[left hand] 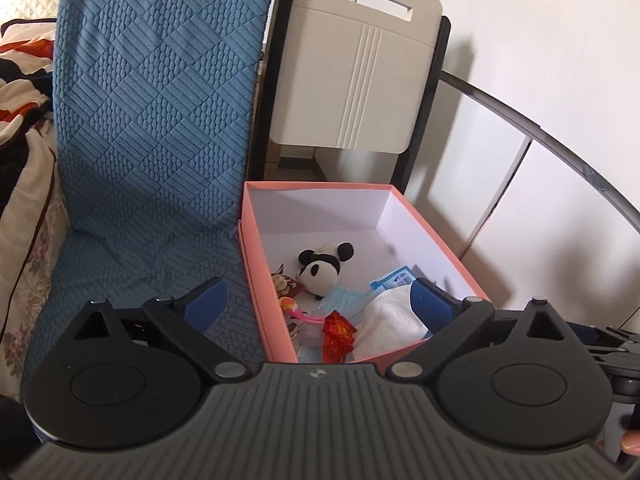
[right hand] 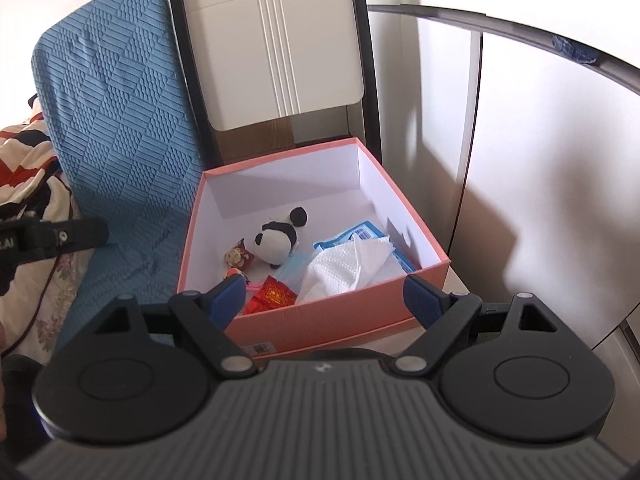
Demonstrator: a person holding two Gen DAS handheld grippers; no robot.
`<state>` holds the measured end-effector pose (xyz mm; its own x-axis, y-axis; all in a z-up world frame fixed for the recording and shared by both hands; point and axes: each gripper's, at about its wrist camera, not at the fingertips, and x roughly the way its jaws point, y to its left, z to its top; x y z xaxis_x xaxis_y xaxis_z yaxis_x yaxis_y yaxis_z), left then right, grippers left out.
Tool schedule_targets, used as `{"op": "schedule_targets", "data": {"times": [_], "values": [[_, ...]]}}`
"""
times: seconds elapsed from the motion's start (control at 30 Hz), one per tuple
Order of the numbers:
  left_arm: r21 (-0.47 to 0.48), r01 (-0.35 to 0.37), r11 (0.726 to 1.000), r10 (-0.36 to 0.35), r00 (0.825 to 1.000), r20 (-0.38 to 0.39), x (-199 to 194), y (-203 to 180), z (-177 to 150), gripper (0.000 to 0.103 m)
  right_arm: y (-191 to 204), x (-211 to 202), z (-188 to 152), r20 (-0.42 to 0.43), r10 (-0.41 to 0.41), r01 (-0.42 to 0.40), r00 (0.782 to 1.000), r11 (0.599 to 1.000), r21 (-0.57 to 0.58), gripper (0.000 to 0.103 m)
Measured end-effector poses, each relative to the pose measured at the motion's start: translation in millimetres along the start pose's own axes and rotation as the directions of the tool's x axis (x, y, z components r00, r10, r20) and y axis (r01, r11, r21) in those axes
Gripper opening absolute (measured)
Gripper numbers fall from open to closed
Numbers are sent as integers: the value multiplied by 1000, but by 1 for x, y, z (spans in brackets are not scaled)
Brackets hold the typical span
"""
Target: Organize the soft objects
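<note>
Pink box (right hand: 340, 312) open, white inside, sits just beside the blue quilted cushion (right hand: 116, 120) and in front of a beige folded chair (right hand: 276, 52). Soft stuff is all in the near half of the box: panda plush (right hand: 276, 240) roughly mid-floor, white tissue (right hand: 344, 268) bunched to its right, lying over a blue wipes pack (right hand: 360, 236). Light blue face mask (right hand: 294, 270) between panda and tissue, touching both. Red foil packet (right hand: 274, 294) at the near wall, small brown cartoon charm (right hand: 238, 258) left of the panda. Far half of the box floor is bare.

Left gripper (left hand: 316, 304) fingers spread wide, holding nothing; it hovers at the box's near-left corner, right finger (left hand: 430, 300) over the tissue (left hand: 390, 322), left finger over the cushion (left hand: 152, 120). Same view shows the panda (left hand: 322, 270), mask (left hand: 344, 300), red packet (left hand: 338, 332) and box wall (left hand: 264, 280).

Right gripper (right hand: 324, 294) fingers also spread wide, nothing between them, hanging above the near wall of the box. Patterned blanket (right hand: 28, 168) at far left beside the cushion
</note>
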<state>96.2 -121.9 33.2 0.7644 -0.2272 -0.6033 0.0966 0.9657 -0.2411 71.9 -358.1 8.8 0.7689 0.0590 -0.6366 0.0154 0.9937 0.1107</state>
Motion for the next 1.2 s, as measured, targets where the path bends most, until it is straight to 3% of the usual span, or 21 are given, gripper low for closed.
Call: {"op": "schedule_targets", "data": {"times": [1.2], "values": [[-18, -43, 999, 43, 999, -12, 5, 11, -1, 103, 6, 10, -4, -24, -10, 9, 1000, 1000, -18, 88]]}}
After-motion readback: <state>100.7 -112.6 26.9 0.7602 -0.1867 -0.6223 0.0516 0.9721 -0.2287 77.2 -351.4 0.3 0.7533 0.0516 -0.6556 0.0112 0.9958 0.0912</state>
